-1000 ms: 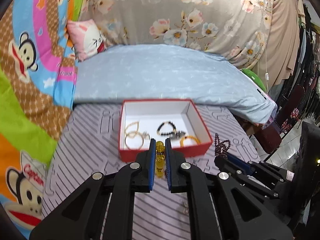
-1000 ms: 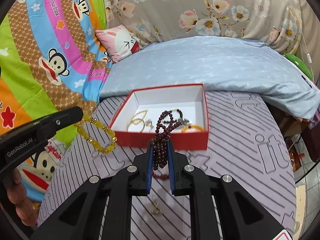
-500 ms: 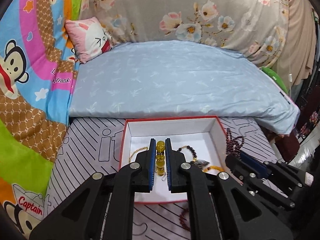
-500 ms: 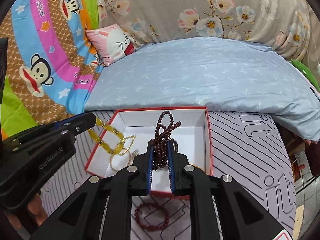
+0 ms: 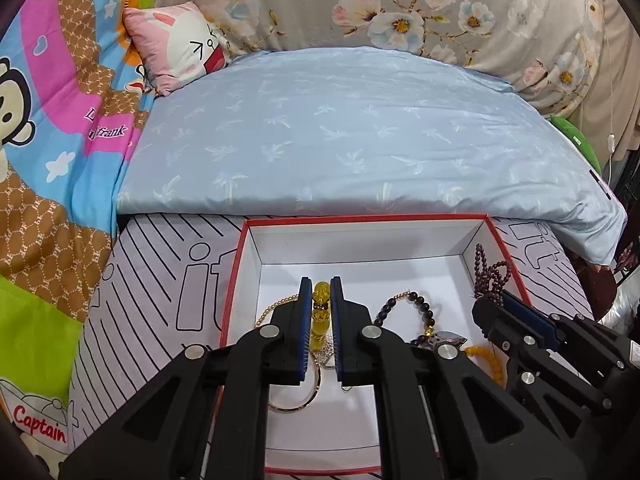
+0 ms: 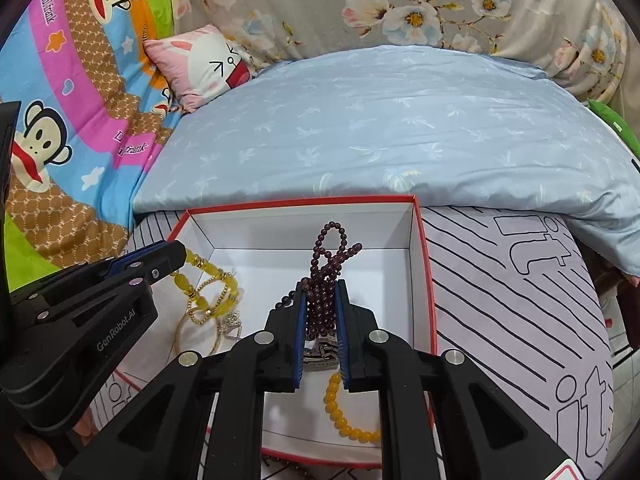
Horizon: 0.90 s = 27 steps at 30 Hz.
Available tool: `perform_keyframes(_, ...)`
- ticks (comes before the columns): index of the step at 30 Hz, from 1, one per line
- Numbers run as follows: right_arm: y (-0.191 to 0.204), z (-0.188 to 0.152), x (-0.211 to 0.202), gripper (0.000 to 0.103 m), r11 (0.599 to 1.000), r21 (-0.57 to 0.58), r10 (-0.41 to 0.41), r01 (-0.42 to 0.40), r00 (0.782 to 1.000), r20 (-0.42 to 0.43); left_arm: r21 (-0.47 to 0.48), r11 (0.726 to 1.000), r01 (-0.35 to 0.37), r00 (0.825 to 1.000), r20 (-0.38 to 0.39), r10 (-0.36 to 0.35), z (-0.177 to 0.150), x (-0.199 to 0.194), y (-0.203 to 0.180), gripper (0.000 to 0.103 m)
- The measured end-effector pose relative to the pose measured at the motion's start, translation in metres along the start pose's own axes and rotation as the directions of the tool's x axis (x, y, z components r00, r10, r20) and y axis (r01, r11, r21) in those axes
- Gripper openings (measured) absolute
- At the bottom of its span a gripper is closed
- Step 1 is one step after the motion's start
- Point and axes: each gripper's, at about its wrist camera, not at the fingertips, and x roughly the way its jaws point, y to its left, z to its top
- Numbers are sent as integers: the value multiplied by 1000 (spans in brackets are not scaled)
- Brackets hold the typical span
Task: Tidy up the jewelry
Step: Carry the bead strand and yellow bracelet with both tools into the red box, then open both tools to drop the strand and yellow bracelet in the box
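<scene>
A red box with a white inside (image 5: 360, 220) (image 6: 424, 264) lies on the striped grey mat. My left gripper (image 5: 320, 288) (image 6: 176, 252) is shut on a yellow bead bracelet (image 5: 321, 300) (image 6: 208, 280) and holds it over the box's left half. My right gripper (image 6: 321, 292) (image 5: 494, 300) is shut on a dark red bead string (image 6: 326, 264) (image 5: 490, 270) over the box's right half. In the box lie gold bangles (image 5: 296, 404), a dark bead bracelet (image 5: 416, 304), a watch (image 5: 444, 340) and an orange bead bracelet (image 6: 344, 416).
A light blue pillow (image 5: 360, 132) lies right behind the box. A pink cartoon cushion (image 5: 176, 44) and a colourful monkey blanket (image 5: 48, 120) are at the left. The bed's edge drops off at the right (image 6: 616, 320).
Both grippers have moved forward and down over the box with their bead strings. The yellow bracelet now hangs lower, onto the gold bangles.
</scene>
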Motion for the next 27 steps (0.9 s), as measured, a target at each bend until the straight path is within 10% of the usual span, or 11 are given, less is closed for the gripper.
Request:
perform_keyframes(12,6,-2,9,19,1000,-16,-16,16,1000,-4,-15,1000,-14,1000,2,14,-3,8,4,10)
perform_keyframes(16,7,-2,3,41,999,-12,-36,36,999,15,-23,998,-63,998,26,63,-3,1,7,52)
perform_keyframes(27,20,-25,-44,51,999,-24,-35,36,998,52,-48,997,-61,997,53,64,-25,-45,17,54)
